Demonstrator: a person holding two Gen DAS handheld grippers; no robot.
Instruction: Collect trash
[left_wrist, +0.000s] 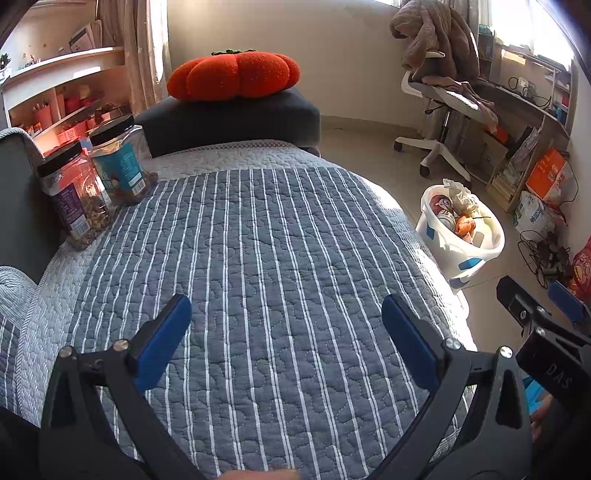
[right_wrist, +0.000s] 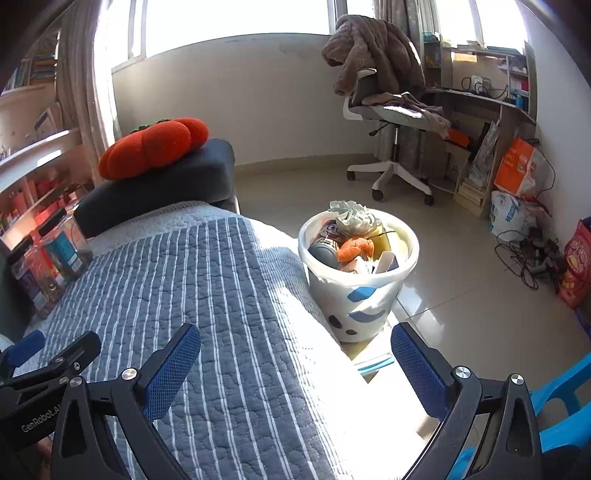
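A white trash bin with blue marks stands on the floor to the right of the bed. It holds crumpled paper, a can, an orange scrap and other trash. It also shows in the left wrist view. My left gripper is open and empty above the striped quilt. My right gripper is open and empty over the bed's right edge, short of the bin. The right gripper also shows at the right edge of the left wrist view.
Two black-lidded snack jars stand on the quilt at the far left. A red pumpkin cushion lies on a dark pillow. An office chair with a blanket, a desk, boxes and cables line the right wall. A blue stool is nearby.
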